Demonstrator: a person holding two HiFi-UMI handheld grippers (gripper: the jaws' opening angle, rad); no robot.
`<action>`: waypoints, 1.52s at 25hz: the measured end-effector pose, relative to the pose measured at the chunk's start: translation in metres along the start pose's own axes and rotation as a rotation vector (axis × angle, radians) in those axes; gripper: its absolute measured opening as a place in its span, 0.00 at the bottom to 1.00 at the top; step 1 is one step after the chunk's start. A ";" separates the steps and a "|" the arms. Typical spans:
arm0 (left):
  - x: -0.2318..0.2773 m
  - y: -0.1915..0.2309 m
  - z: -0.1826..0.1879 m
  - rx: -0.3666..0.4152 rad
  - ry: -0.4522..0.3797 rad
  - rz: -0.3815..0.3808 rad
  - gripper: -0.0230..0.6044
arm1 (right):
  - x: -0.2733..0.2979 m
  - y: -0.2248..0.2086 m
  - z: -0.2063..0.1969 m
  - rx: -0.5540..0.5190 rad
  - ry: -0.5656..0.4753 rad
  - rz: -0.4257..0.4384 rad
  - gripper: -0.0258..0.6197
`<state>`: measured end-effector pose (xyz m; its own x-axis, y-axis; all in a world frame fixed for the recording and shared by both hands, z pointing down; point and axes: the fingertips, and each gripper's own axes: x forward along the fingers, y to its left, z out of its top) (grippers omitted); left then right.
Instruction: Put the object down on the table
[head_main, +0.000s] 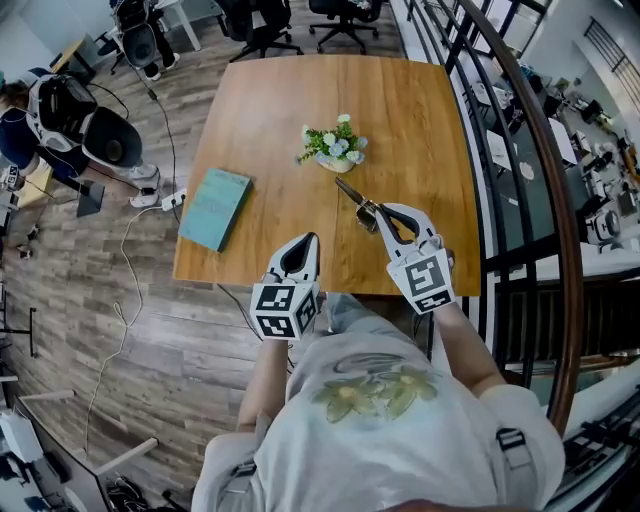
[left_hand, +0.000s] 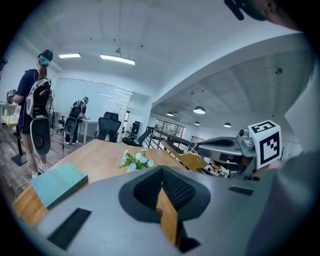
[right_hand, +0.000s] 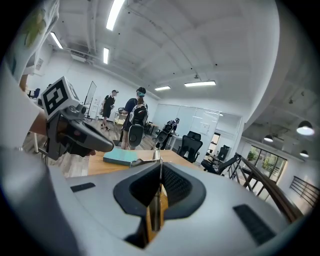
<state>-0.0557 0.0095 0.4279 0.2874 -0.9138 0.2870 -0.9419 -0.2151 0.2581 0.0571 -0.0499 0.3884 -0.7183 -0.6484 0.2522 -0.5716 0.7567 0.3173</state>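
- A small white pot (head_main: 337, 164) stands near the middle of the light wooden table (head_main: 290, 100), holding white and pale blue flowers (head_main: 335, 142) with green leaves.
- The thin grey metal tool (head_main: 352, 196) is pinched between the jaws of the right gripper (head_main: 390, 218). It sticks out ahead of them toward the pot, over the table's near right part. I cannot tell whether it touches the wood.
- The tool is flat, narrow and dull-shining.
- The left gripper (head_main: 308, 243) hovers at the near edge, its jaws together on nothing. A teal book (head_main: 215, 207) lies further left.

A wooden table (head_main: 300, 120) bears a teal book (head_main: 215, 208) and flower pot (head_main: 335, 148).
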 end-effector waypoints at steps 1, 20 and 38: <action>0.002 0.003 0.002 0.000 -0.001 -0.003 0.06 | 0.005 0.002 -0.001 -0.003 0.002 0.002 0.06; 0.050 0.041 -0.008 -0.029 0.085 -0.012 0.06 | 0.075 0.000 -0.052 -0.025 0.144 0.066 0.06; 0.077 0.089 -0.014 -0.076 0.130 0.041 0.06 | 0.137 0.008 -0.106 -0.034 0.274 0.155 0.06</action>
<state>-0.1148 -0.0748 0.4856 0.2740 -0.8678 0.4145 -0.9388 -0.1478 0.3112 -0.0036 -0.1412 0.5225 -0.6596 -0.5272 0.5357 -0.4467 0.8482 0.2847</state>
